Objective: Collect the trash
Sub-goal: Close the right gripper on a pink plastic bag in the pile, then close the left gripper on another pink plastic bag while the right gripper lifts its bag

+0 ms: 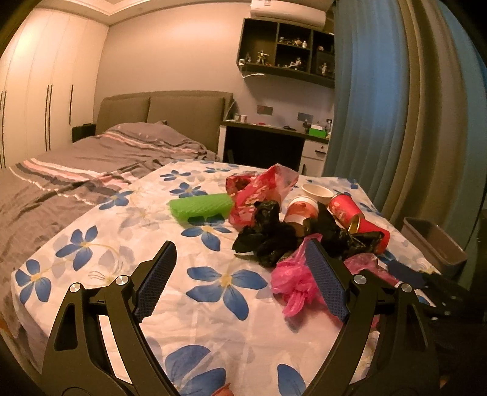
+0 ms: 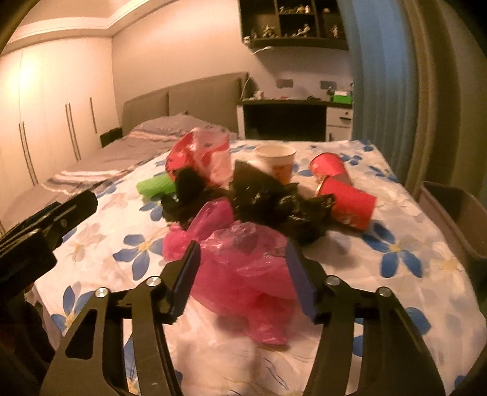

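The left gripper (image 1: 240, 274) hung wide open over the flowered cloth (image 1: 121, 219), its right pad beside a pink bag (image 1: 292, 283); black bags (image 1: 268, 237), cups and a green roll (image 1: 201, 207) lay beyond.

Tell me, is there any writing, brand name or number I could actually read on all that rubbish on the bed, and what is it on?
None can be read.
Red cups: pale markings on the side, too blurred to read.
Red printed bag: a light pattern, no letters to make out.
White paper cup: an orange print, blurred.
Air conditioner: a small label near its top edge, too small to read.
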### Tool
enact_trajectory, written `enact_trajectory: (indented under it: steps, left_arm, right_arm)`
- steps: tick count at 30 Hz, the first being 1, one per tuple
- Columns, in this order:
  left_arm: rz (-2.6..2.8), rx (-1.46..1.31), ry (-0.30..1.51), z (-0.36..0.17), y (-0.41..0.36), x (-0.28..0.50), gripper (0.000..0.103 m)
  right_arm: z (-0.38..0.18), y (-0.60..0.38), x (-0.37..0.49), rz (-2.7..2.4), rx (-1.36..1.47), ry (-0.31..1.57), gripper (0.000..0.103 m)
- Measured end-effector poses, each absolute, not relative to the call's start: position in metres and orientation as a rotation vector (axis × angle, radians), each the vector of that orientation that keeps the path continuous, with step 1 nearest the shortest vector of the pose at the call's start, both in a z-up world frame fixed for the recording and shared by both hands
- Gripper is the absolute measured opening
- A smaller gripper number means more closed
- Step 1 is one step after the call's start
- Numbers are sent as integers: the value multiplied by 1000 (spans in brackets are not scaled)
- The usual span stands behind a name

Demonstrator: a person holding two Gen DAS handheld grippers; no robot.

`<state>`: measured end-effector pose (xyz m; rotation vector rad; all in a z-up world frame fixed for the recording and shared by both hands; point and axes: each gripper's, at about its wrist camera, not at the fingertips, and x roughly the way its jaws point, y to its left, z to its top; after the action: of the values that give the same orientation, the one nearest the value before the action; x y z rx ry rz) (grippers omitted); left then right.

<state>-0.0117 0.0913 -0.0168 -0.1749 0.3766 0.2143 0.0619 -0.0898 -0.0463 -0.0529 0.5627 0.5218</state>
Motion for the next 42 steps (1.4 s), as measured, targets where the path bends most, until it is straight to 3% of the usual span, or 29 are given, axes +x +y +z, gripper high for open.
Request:
enact_trajectory:
  steps: [7, 11, 20, 28, 34, 38, 42]
  left_arm:
    - [177, -194, 410, -28, 95, -5, 82]
    - [153, -196, 427, -32, 92, -1, 80]
    - [76, -195, 491, -45, 78, 19, 75]
    - [32, -198, 615, -62, 66, 53, 64]
    - [3, -227, 728, -75, 69, 75, 50]
    - [-10, -242, 767, -82, 68, 82, 28]
    - [-3, -238, 743, -79, 68, 77, 17]
  right_arm:
    - [-57, -82, 66, 551, -91, 608, 15]
    - [-55, -87, 63, 543, -100, 587, 8]
    - [-30, -127, 49, 492, -68, 495, 7]
    - [-21, -154, 47, 463, -28, 477, 7]
    - [-20, -167, 48, 453, -7, 482, 7]
    - [-18, -172, 48, 453, -3, 480, 7]
    - [-15, -179, 47, 448, -1, 472, 7]
